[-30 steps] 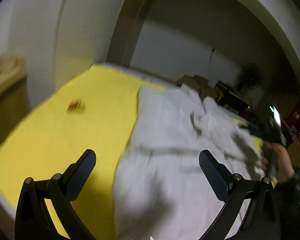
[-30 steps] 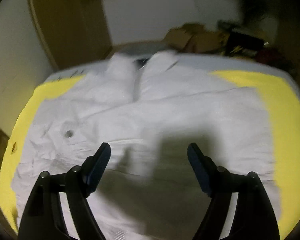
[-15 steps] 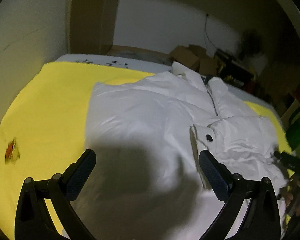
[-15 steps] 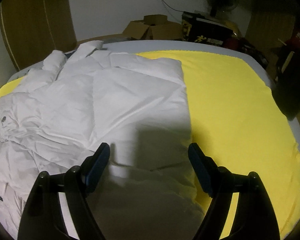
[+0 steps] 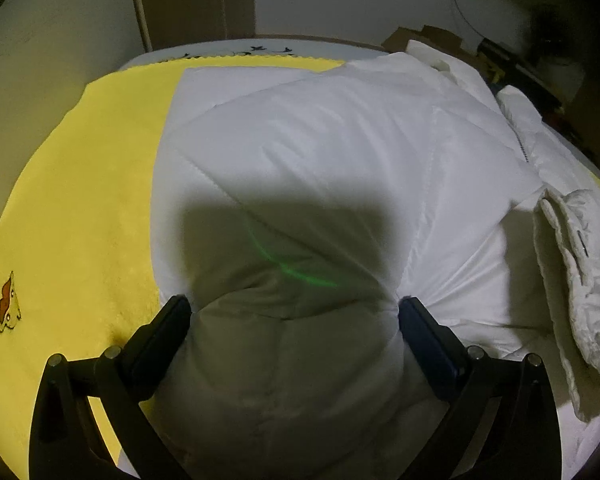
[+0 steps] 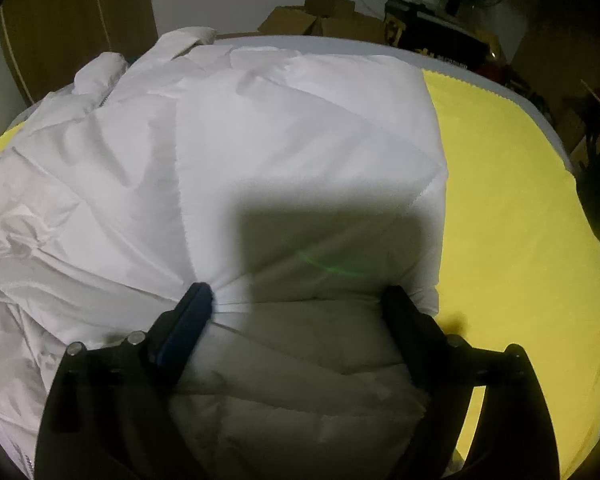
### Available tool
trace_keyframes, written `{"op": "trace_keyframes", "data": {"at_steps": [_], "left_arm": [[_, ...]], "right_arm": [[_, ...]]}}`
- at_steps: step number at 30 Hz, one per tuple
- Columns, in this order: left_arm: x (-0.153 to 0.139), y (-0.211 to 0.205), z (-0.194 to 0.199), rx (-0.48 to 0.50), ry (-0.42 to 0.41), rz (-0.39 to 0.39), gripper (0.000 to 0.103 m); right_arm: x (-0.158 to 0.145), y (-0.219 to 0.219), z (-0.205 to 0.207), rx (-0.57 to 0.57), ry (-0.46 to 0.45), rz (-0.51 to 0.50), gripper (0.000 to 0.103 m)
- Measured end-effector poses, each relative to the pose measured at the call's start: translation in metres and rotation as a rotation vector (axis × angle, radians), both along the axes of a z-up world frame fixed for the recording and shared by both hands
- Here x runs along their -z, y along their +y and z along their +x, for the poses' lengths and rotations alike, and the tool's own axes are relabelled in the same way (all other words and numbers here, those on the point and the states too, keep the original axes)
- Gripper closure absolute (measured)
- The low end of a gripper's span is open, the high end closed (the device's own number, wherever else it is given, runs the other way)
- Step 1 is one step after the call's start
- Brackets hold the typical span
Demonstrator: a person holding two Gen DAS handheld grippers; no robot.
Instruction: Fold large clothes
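A white puffy jacket (image 5: 320, 140) lies spread on a bed covered with a yellow blanket (image 5: 92, 200). My left gripper (image 5: 292, 304) points down into the jacket's left side, jaws wide. Padded fabric bulges up between its fingers without being clamped. In the right wrist view the same jacket (image 6: 300, 140) fills the middle. My right gripper (image 6: 298, 292) is pushed into the jacket near its right edge. Its jaws are opening, with a hump of fabric between them. The collar and zip (image 5: 520, 140) lie at the far end. A crumpled sleeve (image 5: 580, 260) rests on the jacket's middle.
The yellow blanket (image 6: 520, 200) shows bare on both sides of the jacket, with a small duck patch (image 5: 9, 304) at the left. Cardboard boxes (image 6: 320, 16) and dark clutter stand beyond the bed's far edge. A brown door (image 5: 196, 0) and pale walls rise behind.
Both grippers have come down and forward onto the jacket, from hovering above it to pressing into the fabric. The left view swung right over the jacket. The right jaws stand slightly wider.
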State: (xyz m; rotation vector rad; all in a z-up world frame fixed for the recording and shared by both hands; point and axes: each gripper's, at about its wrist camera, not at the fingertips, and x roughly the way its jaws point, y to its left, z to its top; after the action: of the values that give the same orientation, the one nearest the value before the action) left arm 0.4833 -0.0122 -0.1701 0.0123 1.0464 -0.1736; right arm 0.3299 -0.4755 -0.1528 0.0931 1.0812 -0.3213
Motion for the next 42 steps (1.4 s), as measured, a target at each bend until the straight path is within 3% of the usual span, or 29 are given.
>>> {"op": "trace_keyframes", "data": {"at_steps": [3, 6, 8, 11, 16, 20, 21, 22, 26, 29, 34, 37, 42], "left_arm": [[0.001, 0.002, 0.0, 0.01, -0.006, -0.02, 0.0], [-0.015, 0.026, -0.021, 0.032, 0.033, -0.116, 0.0], [-0.04, 0.062, -0.056, 0.018, 0.003, -0.23, 0.0], [-0.051, 0.115, -0.115, 0.0, 0.021, -0.27, 0.0], [-0.032, 0.191, -0.211, 0.006, 0.091, -0.303, 0.0], [0.009, 0.221, -0.267, -0.065, 0.249, -0.51, 0.0], [0.006, 0.224, -0.28, -0.067, 0.181, -0.532, 0.0], [0.006, 0.224, -0.287, -0.063, 0.178, -0.544, 0.0], [0.015, 0.211, -0.293, -0.021, 0.264, -0.707, 0.0], [0.012, 0.198, -0.292, 0.011, 0.279, -0.688, 0.0], [0.012, 0.167, -0.286, 0.089, 0.371, -0.734, 0.0], [0.01, 0.155, -0.285, 0.117, 0.351, -0.703, 0.0], [0.012, 0.155, -0.285, 0.098, 0.354, -0.749, 0.0]], "right_arm": [[0.0, -0.001, 0.003, 0.007, 0.013, 0.008, 0.013], [-0.012, -0.003, -0.007, 0.002, 0.002, 0.026, 0.012], [-0.037, -0.005, -0.038, 0.018, -0.099, 0.08, 0.013], [-0.062, 0.0, -0.096, -0.069, -0.156, 0.22, 0.011], [-0.063, -0.007, -0.188, -0.139, -0.13, 0.35, 0.011], [-0.049, -0.023, -0.24, -0.111, -0.105, 0.392, 0.01], [-0.044, -0.024, -0.248, -0.095, -0.102, 0.394, 0.01], [-0.038, -0.027, -0.257, -0.072, -0.092, 0.404, 0.01], [-0.029, -0.036, -0.28, -0.019, -0.092, 0.448, 0.01], [-0.029, -0.036, -0.286, -0.017, -0.1, 0.445, 0.01], [-0.028, -0.027, -0.299, -0.052, -0.087, 0.427, 0.01], [-0.025, -0.024, -0.304, -0.067, -0.076, 0.425, 0.01], [-0.017, -0.024, -0.304, -0.072, -0.063, 0.451, 0.01]]}}
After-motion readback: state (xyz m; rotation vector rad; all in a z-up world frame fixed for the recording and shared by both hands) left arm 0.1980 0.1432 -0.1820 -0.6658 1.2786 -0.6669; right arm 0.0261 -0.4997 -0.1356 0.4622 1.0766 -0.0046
